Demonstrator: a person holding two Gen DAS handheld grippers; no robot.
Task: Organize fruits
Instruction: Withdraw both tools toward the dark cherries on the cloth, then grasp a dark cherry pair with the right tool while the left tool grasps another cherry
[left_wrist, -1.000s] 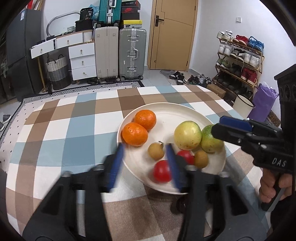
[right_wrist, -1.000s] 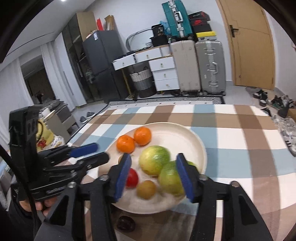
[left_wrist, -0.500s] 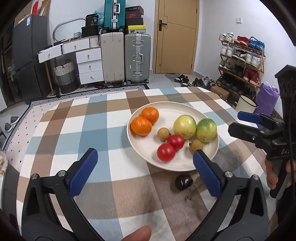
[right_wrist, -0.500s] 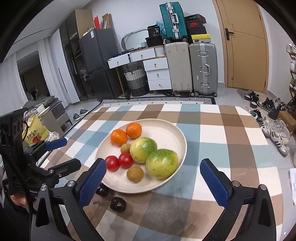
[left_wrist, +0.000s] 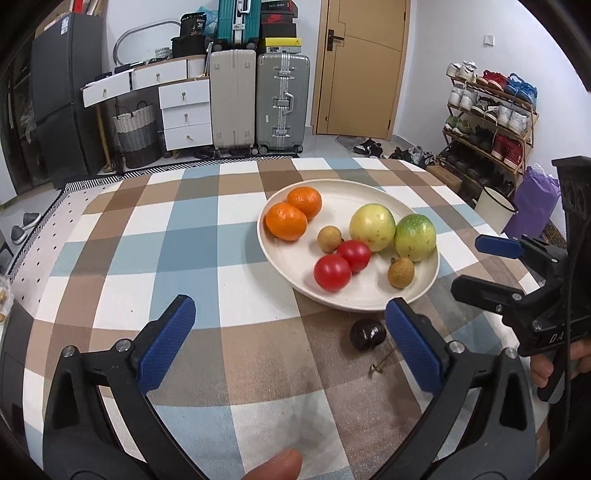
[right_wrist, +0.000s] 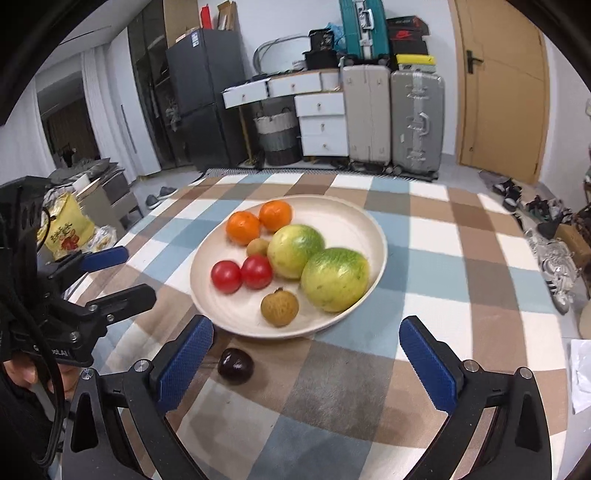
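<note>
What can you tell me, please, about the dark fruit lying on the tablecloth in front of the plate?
The dark fruit is small, round and glossy, deep purple to almost black, with a dimple on top. It lies loose on a brown square of the checked tablecloth, just off the near rim of the cream plate, seemingly not touching it. A thin loose stem lies beside it. Neither gripper touches it.

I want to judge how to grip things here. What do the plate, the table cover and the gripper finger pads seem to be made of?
Plate: cream, matte, evenly coloured with a soft sheen, probably plastic or melamine, possibly glazed ceramic.
Table cover: checked fabric; a woven, slightly fuzzy texture shows.
Finger pads of the right gripper: blue, finely dimpled, likely rubber or textured plastic, mounted on black, seemingly plastic arms.
</note>
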